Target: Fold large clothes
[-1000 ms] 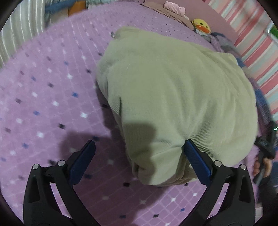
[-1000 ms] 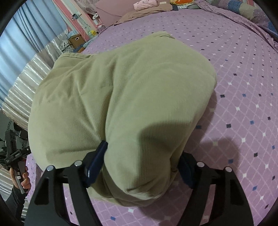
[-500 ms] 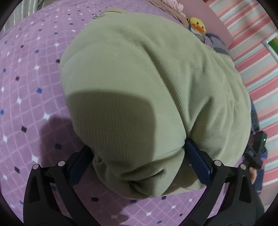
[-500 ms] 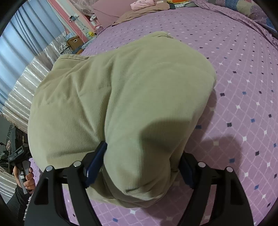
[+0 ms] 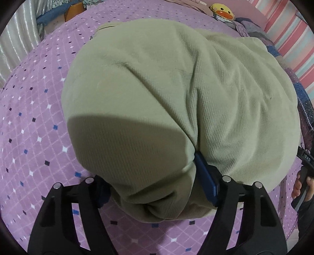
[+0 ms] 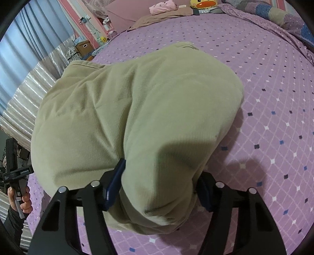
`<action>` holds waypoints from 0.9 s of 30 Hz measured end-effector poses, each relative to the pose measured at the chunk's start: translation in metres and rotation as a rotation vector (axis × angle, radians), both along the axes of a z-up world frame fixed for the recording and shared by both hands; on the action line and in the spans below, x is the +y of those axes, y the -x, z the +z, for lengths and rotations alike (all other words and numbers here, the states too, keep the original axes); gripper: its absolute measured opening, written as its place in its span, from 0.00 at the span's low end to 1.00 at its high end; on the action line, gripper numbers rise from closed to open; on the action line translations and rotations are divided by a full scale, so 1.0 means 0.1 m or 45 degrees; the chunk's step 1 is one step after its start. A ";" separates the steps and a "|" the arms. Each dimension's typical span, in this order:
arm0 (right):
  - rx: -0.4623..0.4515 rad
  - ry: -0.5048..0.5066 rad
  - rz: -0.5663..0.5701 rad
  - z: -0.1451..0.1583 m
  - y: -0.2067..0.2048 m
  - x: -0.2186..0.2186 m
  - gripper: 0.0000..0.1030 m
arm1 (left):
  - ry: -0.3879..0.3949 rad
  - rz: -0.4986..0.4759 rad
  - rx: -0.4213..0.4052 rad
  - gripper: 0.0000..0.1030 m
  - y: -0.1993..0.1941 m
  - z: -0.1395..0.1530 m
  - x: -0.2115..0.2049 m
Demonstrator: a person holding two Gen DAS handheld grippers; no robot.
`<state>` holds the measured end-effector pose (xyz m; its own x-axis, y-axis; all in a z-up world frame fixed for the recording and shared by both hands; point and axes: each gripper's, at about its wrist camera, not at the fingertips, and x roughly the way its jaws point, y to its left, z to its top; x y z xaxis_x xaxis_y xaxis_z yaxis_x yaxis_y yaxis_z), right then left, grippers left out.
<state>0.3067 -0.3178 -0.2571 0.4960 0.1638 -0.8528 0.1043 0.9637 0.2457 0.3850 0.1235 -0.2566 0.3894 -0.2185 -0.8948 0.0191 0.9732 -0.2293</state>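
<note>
Bed (image 6: 274,82) covered by a purple spread patterned with small white, blue and dark diamonds. A bulky folded olive-green garment (image 6: 137,117) lies on its near part. Beyond the garment, at the far end, rest a brown cloth (image 6: 166,14), a pink item (image 6: 162,6) and a yellow duck toy (image 6: 204,4); a patchwork quilt (image 6: 284,19) runs along the right edge.

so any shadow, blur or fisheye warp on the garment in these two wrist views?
Left wrist: dark rounded shadow on the olive garment near the jaws, bed pattern bowed at the rim. Right wrist: similar shadow on the near fold, another on the purple bedspread; both sharp.
</note>
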 end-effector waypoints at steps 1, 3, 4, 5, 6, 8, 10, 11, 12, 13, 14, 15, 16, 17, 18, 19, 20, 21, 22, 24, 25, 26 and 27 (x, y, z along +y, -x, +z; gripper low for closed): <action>-0.001 0.001 -0.001 0.00 0.01 0.01 0.64 | -0.010 0.000 -0.001 0.72 -0.01 -0.01 0.00; -0.001 0.009 0.001 0.01 0.02 0.03 0.64 | -0.020 0.001 -0.003 0.72 -0.02 -0.03 -0.01; 0.001 0.014 0.002 0.01 0.02 0.04 0.64 | -0.020 0.002 -0.003 0.72 -0.05 -0.02 -0.03; 0.004 0.016 0.003 0.01 0.01 0.03 0.64 | -0.019 0.002 -0.004 0.72 -0.06 -0.02 -0.04; 0.005 0.018 0.004 0.00 0.01 0.04 0.64 | -0.021 0.001 -0.005 0.72 -0.07 -0.02 -0.06; 0.009 0.020 0.006 0.00 0.01 0.05 0.64 | -0.024 -0.001 -0.007 0.72 -0.06 -0.03 -0.07; 0.009 0.021 0.005 0.00 0.01 0.04 0.64 | -0.025 -0.003 -0.010 0.72 0.07 -0.02 -0.07; 0.009 0.022 0.004 0.01 0.02 0.04 0.64 | -0.026 -0.005 -0.011 0.72 0.07 -0.02 -0.08; 0.008 0.022 0.003 0.01 0.02 0.03 0.64 | -0.026 -0.005 -0.011 0.72 0.07 -0.03 -0.06; 0.005 0.023 -0.001 0.01 0.02 0.04 0.64 | -0.027 -0.007 -0.011 0.72 0.08 -0.02 -0.06; 0.003 0.022 -0.004 0.01 0.02 0.04 0.64 | -0.029 -0.008 -0.011 0.72 0.09 -0.01 -0.05; 0.002 0.020 -0.008 0.01 0.02 0.04 0.64 | -0.030 -0.009 -0.010 0.71 0.09 -0.01 -0.05; -0.001 0.017 -0.013 0.01 0.03 0.05 0.64 | -0.029 -0.008 -0.010 0.71 0.12 0.02 0.06; -0.003 0.017 -0.015 0.02 0.04 0.05 0.64 | -0.034 -0.009 -0.010 0.70 0.12 0.03 0.05; -0.005 0.018 -0.017 0.01 0.04 0.07 0.63 | -0.043 -0.013 -0.012 0.68 0.13 0.03 0.04; -0.007 0.020 -0.018 0.02 0.04 0.07 0.63 | -0.048 -0.015 -0.014 0.67 0.14 0.03 -0.01; -0.010 0.020 -0.021 0.03 0.05 0.07 0.62 | -0.053 -0.016 -0.016 0.65 0.14 0.05 -0.02; -0.013 0.017 -0.025 0.04 0.06 0.07 0.61 | -0.059 -0.017 -0.019 0.64 0.13 0.06 -0.06; -0.016 0.013 -0.028 0.04 0.06 0.07 0.60 | -0.064 -0.018 -0.021 0.63 0.13 0.08 -0.06; -0.028 0.007 -0.035 0.07 0.07 0.07 0.56 | -0.075 -0.014 -0.028 0.58 0.14 0.13 -0.09; -0.037 0.007 -0.038 0.10 0.07 0.07 0.54 | -0.080 -0.013 -0.032 0.57 0.14 0.15 -0.10; -0.043 0.010 -0.038 0.13 0.08 0.08 0.54 | -0.091 -0.013 -0.039 0.55 0.14 0.19 -0.12; -0.049 0.015 -0.036 0.16 0.08 0.09 0.52 | -0.100 -0.015 -0.042 0.53 0.14 0.22 -0.12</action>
